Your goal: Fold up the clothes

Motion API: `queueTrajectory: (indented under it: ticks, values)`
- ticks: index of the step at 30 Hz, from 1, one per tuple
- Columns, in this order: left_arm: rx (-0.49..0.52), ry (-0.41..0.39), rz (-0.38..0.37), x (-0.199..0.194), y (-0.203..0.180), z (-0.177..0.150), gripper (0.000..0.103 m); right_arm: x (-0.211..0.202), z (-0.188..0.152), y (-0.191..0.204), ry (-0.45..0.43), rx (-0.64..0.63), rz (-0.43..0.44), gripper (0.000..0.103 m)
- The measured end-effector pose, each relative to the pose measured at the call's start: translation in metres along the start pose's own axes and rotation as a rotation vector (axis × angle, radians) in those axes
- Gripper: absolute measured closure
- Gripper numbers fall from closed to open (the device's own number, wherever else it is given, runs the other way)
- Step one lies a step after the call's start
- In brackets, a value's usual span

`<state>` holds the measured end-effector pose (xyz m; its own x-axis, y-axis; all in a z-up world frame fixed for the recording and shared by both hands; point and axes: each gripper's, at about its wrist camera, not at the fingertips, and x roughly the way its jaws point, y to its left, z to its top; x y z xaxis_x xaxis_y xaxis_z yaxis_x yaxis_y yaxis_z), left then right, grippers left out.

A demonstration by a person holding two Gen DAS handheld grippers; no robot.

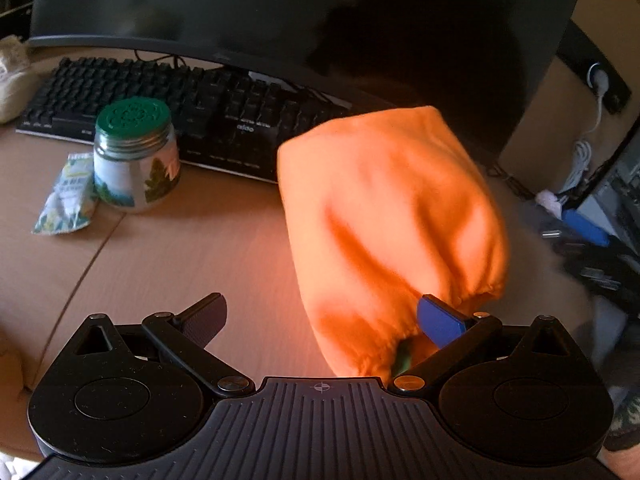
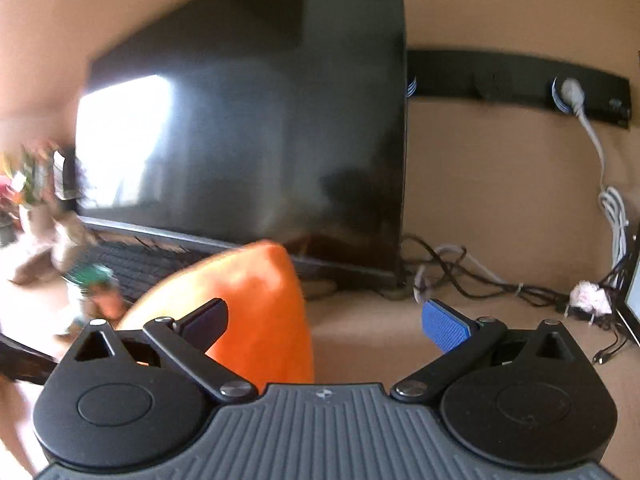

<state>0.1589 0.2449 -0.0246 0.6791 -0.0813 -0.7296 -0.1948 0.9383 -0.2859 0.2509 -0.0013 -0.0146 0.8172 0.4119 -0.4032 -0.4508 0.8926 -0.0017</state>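
Desk: pale wooden desk (image 1: 168, 248), warm light falling across it, a wall behind in the same tan colour.
Screen: big dark monitor (image 2: 256, 120) at the back, switched off, with a bright window reflection on its left part.
Keyboard: black keyboard (image 1: 168, 100) lying just in front of the monitor.
Jar: glass jar (image 1: 134, 156) with a green lid, near the keyboard's front edge; a small printed packet (image 1: 66, 200) lies just beside it on the left.
Cables: a tangle of dark and white cables (image 2: 472, 276) to the right of the monitor, and a white plug (image 2: 572, 96) in a black socket strip on the wall.
Cloth: orange cloth (image 1: 384, 216), bunched up and hanging above the desk, its gathered hem close to the left tool's blue finger; in the right view it sits low and left, blurred.
Left gripper (image 1: 324, 320): fingers spread wide. The cloth's hem lies against the blue finger (image 1: 440, 320), but nothing is pinched between the two.
Right gripper (image 2: 324, 320): fingers also wide apart, empty; the cloth shows behind its dark left finger (image 2: 206, 320), touching or not I cannot tell.
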Motion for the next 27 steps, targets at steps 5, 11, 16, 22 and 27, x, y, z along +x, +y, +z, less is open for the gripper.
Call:
queueTrajectory:
  ticks: [5, 11, 16, 22, 27]
  values:
    - [0.036, 0.065, 0.01, 0.01, -0.004, -0.012, 0.0, 0.051, -0.032, 0.008, 0.335, -0.05, 0.022, 0.0]
    - [0.114, 0.093, -0.005, 0.017, -0.013, -0.018, 0.0, -0.003, -0.05, -0.002, 0.194, -0.059, 0.098, 0.0]
    - [0.147, 0.113, 0.1, 0.04, -0.018, -0.015, 0.0, -0.005, -0.067, 0.021, 0.221, -0.18, 0.164, 0.0]
    - [0.132, 0.102, 0.154, 0.036, -0.006, -0.007, 0.0, 0.001, -0.062, 0.035, 0.198, -0.209, 0.244, 0.0]
    - [0.1, 0.104, 0.15, 0.035, -0.001, -0.008, 0.0, -0.013, -0.053, 0.048, 0.15, -0.214, 0.317, 0.0]
